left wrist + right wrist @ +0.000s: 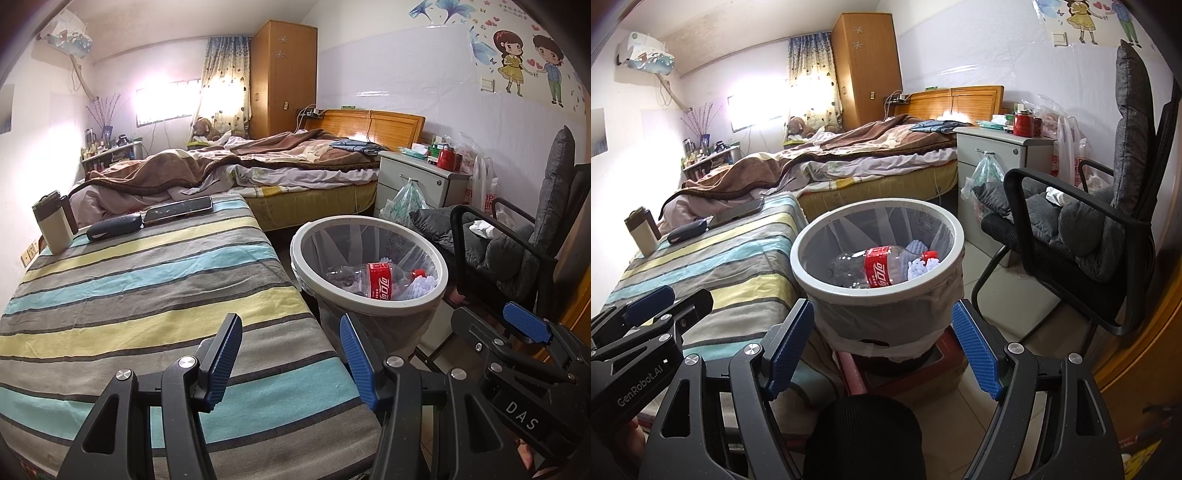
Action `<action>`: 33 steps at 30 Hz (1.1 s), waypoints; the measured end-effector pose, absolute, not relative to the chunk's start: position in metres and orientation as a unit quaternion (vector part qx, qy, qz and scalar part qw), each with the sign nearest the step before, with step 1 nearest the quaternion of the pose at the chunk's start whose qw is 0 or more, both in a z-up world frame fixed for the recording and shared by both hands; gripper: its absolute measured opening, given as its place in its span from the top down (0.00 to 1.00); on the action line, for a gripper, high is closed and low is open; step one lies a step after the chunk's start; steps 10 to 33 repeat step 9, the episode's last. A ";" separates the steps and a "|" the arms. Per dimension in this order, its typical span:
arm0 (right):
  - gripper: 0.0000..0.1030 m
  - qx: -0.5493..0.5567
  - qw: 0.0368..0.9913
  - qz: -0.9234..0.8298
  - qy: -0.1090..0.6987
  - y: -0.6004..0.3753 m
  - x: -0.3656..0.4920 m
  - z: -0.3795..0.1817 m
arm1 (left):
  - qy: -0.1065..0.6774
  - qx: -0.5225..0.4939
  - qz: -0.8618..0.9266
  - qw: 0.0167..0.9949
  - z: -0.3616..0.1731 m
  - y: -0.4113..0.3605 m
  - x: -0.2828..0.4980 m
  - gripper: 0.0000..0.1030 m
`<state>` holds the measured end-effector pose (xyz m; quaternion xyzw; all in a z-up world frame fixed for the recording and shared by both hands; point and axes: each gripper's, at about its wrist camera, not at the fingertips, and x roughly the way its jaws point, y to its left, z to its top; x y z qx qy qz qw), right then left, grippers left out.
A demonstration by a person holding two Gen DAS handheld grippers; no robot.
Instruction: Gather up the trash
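Note:
A white-rimmed trash bin (436, 291) with a clear liner stands beside the striped table; it also shows in the right wrist view (827, 280). Inside lie an empty cola bottle (378, 282) with a red label, seen from the right wrist too (879, 267), and a white-and-blue crumpled wrapper (919, 264). My left gripper (290, 354) is open and empty, low over the table's near right edge, short of the bin. My right gripper (882, 349) is open and empty, just in front of the bin's side. It also appears at the right of the left wrist view (524, 326).
The striped tablecloth (129, 295) carries a phone (179, 208), a dark case (114, 226) and a beige flask (53, 225) at its far end. A black chair with grey cushions (1082, 229) stands right of the bin. A bed (258, 162) and a white nightstand (421, 177) lie beyond.

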<state>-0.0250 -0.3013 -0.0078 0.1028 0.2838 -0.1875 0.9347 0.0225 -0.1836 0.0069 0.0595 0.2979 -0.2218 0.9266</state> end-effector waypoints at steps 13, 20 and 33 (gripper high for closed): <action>0.24 0.103 0.935 -0.187 0.284 -0.301 -0.025 -0.007 | 0.302 0.059 -0.218 0.926 0.004 -0.185 0.023 0.47; 0.24 0.103 0.935 -0.187 0.284 -0.301 -0.025 -0.007 | 0.302 0.059 -0.218 0.926 0.004 -0.185 0.023 0.47; 0.24 0.103 0.935 -0.187 0.284 -0.301 -0.025 -0.007 | 0.302 0.059 -0.218 0.926 0.004 -0.185 0.023 0.47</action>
